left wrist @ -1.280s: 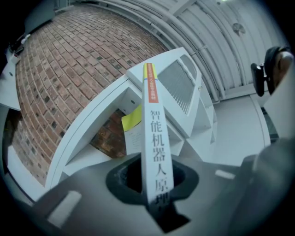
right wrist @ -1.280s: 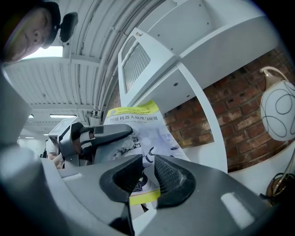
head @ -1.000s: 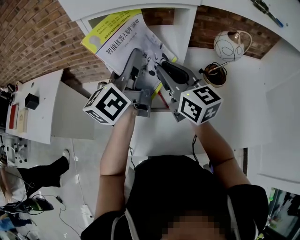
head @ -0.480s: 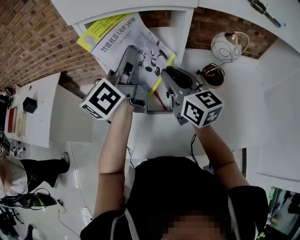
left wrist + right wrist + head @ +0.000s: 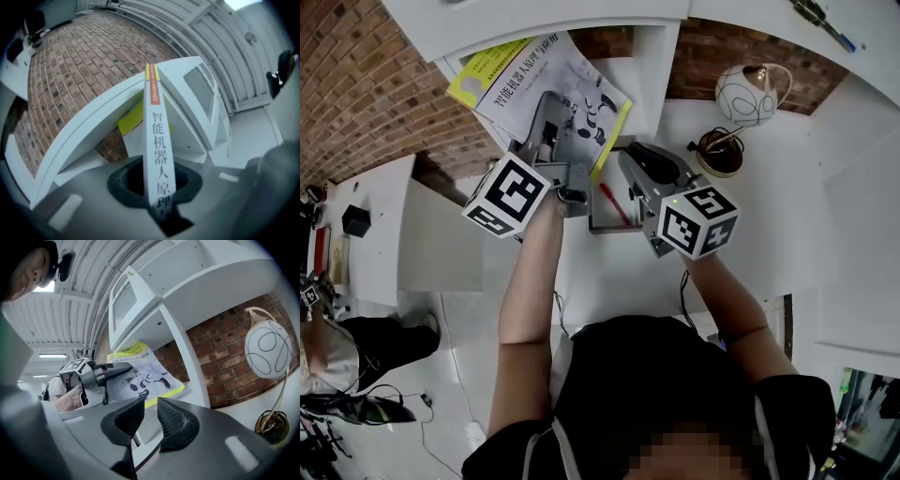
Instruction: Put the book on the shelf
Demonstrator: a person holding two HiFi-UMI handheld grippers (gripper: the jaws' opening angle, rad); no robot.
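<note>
left gripper view: left tongs (image 5: 160,190) tight on book (image 5: 156,117); right tongs (image 5: 149,414) narrowly apart, empty

The spine of the book (image 5: 158,154) is blurred low down between the fingers (image 5: 123,183) of the left gripper (image 5: 159,194); the shelf (image 5: 661,66) is cut by the head view's top edge; the things on the side counter (image 5: 384,244) are too small to name.
</note>
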